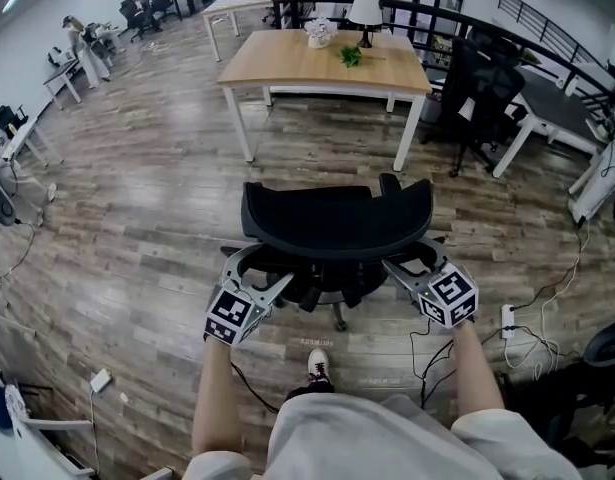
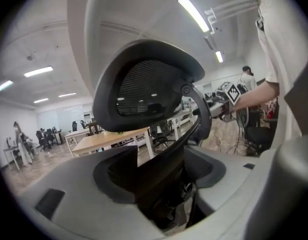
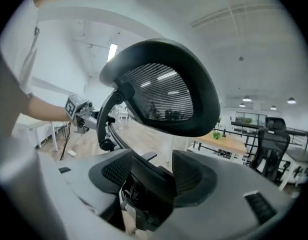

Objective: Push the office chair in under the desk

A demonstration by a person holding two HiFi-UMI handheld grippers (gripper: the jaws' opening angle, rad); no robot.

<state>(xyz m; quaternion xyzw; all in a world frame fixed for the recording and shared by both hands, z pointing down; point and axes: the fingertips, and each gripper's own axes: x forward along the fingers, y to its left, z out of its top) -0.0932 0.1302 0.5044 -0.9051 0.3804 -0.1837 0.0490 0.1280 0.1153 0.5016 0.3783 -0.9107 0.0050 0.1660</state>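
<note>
A black mesh office chair (image 1: 332, 218) stands on the wood floor, its back toward me and well short of the wooden desk (image 1: 287, 63) with white legs. My left gripper (image 1: 259, 273) is at the left side of the chair's back, my right gripper (image 1: 412, 266) at the right side. In the left gripper view the jaws of the left gripper (image 2: 161, 184) stand wide around the chair's dark back frame (image 2: 194, 129). In the right gripper view the right gripper (image 3: 146, 181) also stands wide, with a black chair part (image 3: 148, 176) between its pads. I see no pads pressing.
On the desk stand a lamp (image 1: 365, 10), a small plant (image 1: 350, 56) and a white object (image 1: 318, 33). Another black chair (image 1: 482, 88) and white desks (image 1: 557, 108) are at the right. Cables and a power strip (image 1: 507, 318) lie on the floor by my right side.
</note>
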